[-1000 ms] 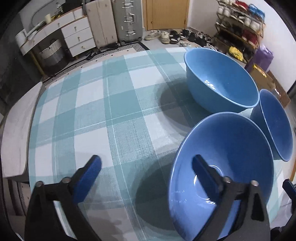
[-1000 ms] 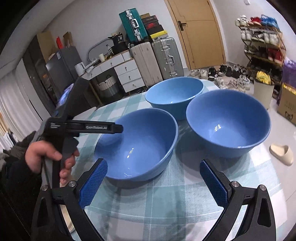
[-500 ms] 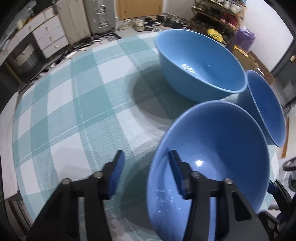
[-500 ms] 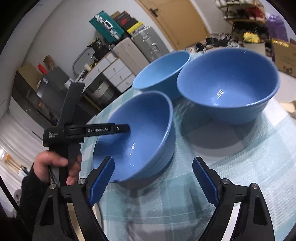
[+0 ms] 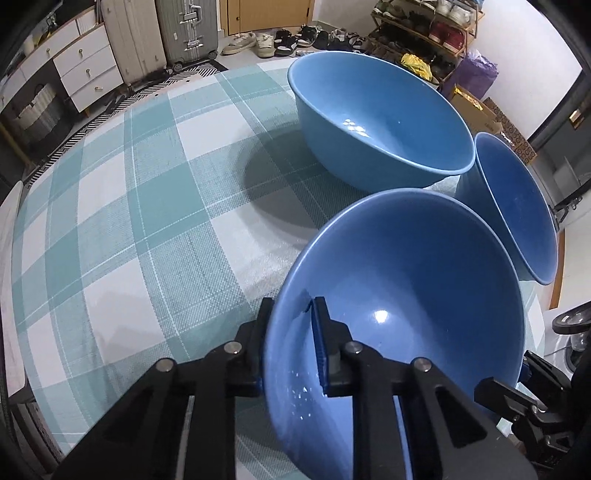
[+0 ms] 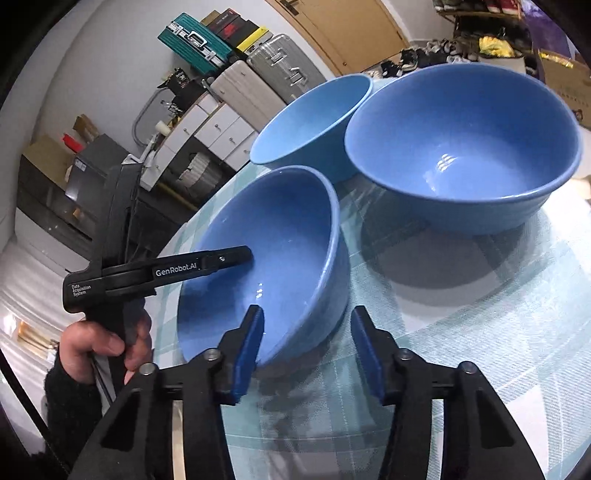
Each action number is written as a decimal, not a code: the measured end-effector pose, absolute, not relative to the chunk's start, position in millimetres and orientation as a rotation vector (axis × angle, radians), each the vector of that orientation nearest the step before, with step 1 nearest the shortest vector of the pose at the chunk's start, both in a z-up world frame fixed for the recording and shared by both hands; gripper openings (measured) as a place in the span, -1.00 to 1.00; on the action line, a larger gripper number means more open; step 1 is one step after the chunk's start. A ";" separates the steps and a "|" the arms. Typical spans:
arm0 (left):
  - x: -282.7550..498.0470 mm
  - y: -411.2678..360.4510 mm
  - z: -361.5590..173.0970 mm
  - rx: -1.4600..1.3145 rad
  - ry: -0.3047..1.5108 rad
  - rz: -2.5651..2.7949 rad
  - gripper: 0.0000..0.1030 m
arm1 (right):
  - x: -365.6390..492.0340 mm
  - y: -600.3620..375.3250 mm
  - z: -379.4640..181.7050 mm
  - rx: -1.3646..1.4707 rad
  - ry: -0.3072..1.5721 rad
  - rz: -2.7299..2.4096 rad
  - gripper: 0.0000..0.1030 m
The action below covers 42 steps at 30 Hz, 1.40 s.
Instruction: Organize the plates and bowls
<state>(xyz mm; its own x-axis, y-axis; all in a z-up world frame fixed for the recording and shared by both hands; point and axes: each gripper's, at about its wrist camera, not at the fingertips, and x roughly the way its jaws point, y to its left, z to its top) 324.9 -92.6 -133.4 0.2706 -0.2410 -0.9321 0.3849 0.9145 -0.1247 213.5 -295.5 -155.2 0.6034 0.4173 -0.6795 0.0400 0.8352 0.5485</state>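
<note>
Three blue bowls stand on a round table with a teal plaid cloth [image 5: 147, 184]. My left gripper [image 5: 291, 306] is closing on the near bowl [image 5: 424, 295], one pad inside the wall and one outside, both pressing. That bowl [image 6: 280, 236] sits tilted. My right gripper [image 6: 307, 314] is also closing. It straddles the same bowl's near rim, one finger inside and one outside, with gaps on both sides. A paler bowl [image 5: 376, 110] stands at the back. The third bowl [image 5: 524, 206] is to the right.
A person's hand [image 6: 103, 343] holds the left gripper's handle [image 6: 122, 273] at the table's left edge. Suitcases [image 5: 184, 29], white drawers [image 5: 85, 66] and a shoe rack [image 5: 424, 33] stand on the floor beyond the table. Bare cloth lies left of the bowls.
The left jaws came together from wide apart onto the near bowl's wall. The right jaws narrowed and moved in around the same bowl's rim. The bowl has tipped.
</note>
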 end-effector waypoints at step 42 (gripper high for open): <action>223.8 -99.7 -121.8 -0.033 1.178 -0.483 -0.65 | 152.7 -304.3 -122.4 0.462 0.867 0.114 -0.44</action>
<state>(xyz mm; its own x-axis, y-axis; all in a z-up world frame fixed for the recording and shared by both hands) 223.8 -99.7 -121.8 0.2929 -0.3797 -0.8775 0.3458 0.8977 -0.2731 152.7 -304.3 -122.4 0.6476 0.2804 -0.7085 0.0886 0.8958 0.4355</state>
